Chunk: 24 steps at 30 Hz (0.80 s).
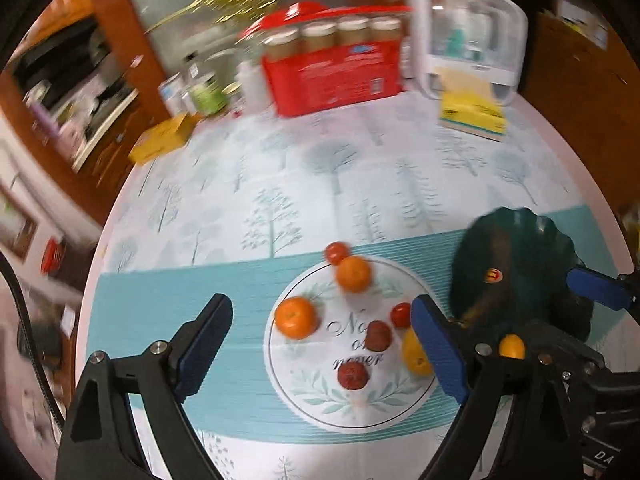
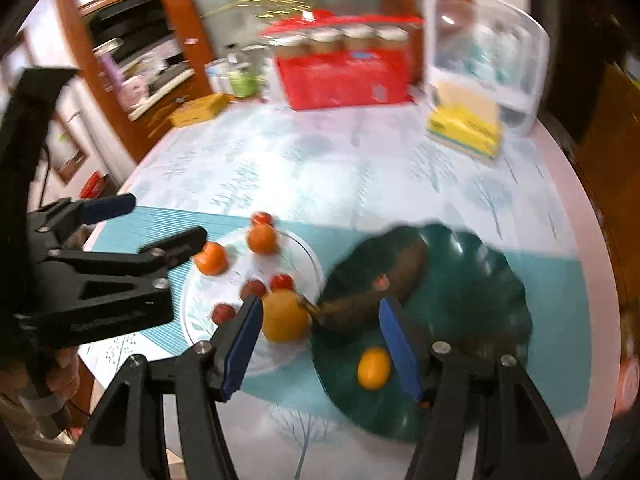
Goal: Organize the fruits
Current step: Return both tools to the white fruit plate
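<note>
A dark green scalloped plate (image 2: 480, 280) holds a brown overripe banana (image 2: 376, 276) and a small yellow fruit (image 2: 373, 368). It also shows in the left wrist view (image 1: 532, 248). On the placemat's printed circle lie two oranges (image 1: 296, 317) (image 1: 353, 273), cherry tomatoes (image 1: 336, 251) (image 1: 401, 314), two dark red fruits (image 1: 353, 375) and a yellow lemon (image 2: 285, 314). My left gripper (image 1: 324, 344) is open above these fruits. My right gripper (image 2: 320, 340) is open and empty, between the lemon and the plate.
At the table's back stand a red box with jars (image 1: 336, 68), a clear white container (image 1: 468, 36), a yellow box (image 1: 474, 114), a flat yellow pack (image 1: 162, 138) and small bottles (image 1: 200, 88). A wooden cabinet (image 1: 80, 80) is at left.
</note>
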### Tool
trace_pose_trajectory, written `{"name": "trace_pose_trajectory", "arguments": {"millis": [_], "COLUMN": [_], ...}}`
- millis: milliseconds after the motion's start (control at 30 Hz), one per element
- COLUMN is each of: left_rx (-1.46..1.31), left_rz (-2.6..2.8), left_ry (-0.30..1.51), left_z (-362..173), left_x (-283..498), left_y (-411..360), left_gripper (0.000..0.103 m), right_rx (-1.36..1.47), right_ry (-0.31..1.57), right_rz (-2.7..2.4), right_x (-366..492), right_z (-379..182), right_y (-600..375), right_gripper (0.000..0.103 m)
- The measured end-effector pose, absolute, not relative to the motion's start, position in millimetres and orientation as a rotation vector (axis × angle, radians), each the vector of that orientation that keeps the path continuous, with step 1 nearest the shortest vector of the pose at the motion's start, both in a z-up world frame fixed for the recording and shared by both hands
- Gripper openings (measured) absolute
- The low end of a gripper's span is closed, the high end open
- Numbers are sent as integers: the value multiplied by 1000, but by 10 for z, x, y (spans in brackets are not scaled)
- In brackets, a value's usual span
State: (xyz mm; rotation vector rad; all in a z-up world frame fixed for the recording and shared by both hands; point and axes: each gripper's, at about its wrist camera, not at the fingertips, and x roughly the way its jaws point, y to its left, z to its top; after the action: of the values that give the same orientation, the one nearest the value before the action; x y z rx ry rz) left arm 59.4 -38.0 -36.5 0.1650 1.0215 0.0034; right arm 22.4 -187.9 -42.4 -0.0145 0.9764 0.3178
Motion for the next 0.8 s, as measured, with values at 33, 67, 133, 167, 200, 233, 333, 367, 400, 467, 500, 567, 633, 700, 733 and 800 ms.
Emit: {"name": "trace_pose_trajectory", "arguments": {"millis": [33, 67, 133, 167, 200, 233, 333, 367, 400, 467, 500, 567, 633, 700, 733, 800], "left_rx": [144, 141, 149, 152, 153, 152, 141, 142, 141, 141, 146, 161, 164, 159, 155, 146], "left_rz": [22, 39, 67, 76, 81, 83, 67, 63, 59, 37, 30, 23, 12, 3, -4, -20], "left_ry": [1028, 1030, 1031, 1032, 1033, 1037, 1054, 1059, 1064, 1078, 1079, 1078, 1089, 1104, 1115, 1137], "left_z": [-367, -375, -398, -406, -416, -435, -519, -546, -571, -626, -645, -699, -774, -841, -889, -1010], "left_x": [605, 609, 600, 599, 595, 599, 633, 654, 676, 713, 717, 735, 756, 785, 801, 849], "left_y": [-330, -312, -259, -235, -217, -186, -87, -54, -24, 58, 88, 169, 263, 350, 393, 484], "left_gripper": [90, 90, 90, 90, 90, 90, 90, 90, 90, 90, 90, 90, 90, 90, 90, 90], "right_rx": [-22, -29, -29, -31, -35, -49, -62, -59, -56, -48, -42, -25, -7, 8, 18, 36], "right_ry": [975, 974, 983, 987, 990, 995, 1010, 1013, 1016, 1028, 1032, 1047, 1069, 1085, 1095, 1107], "right_rz": [331, 351, 398, 413, 427, 437, 439, 437, 434, 421, 416, 400, 381, 371, 364, 357], "right_x": [256, 297, 350, 368, 375, 389, 420, 410, 404, 387, 378, 342, 316, 288, 261, 235], "right_z": [-416, -416, -439, -456, -473, -500, -548, -554, -560, -589, -607, -672, -763, -837, -892, -962], "right_y": [-1852, -1823, -1763, -1739, -1711, -1658, -1556, -1531, -1508, -1448, -1422, -1368, -1304, -1254, -1220, -1186], "right_gripper": [61, 61, 61, 61, 61, 61, 61, 61, 61, 61, 61, 61, 61, 61, 61, 61]}}
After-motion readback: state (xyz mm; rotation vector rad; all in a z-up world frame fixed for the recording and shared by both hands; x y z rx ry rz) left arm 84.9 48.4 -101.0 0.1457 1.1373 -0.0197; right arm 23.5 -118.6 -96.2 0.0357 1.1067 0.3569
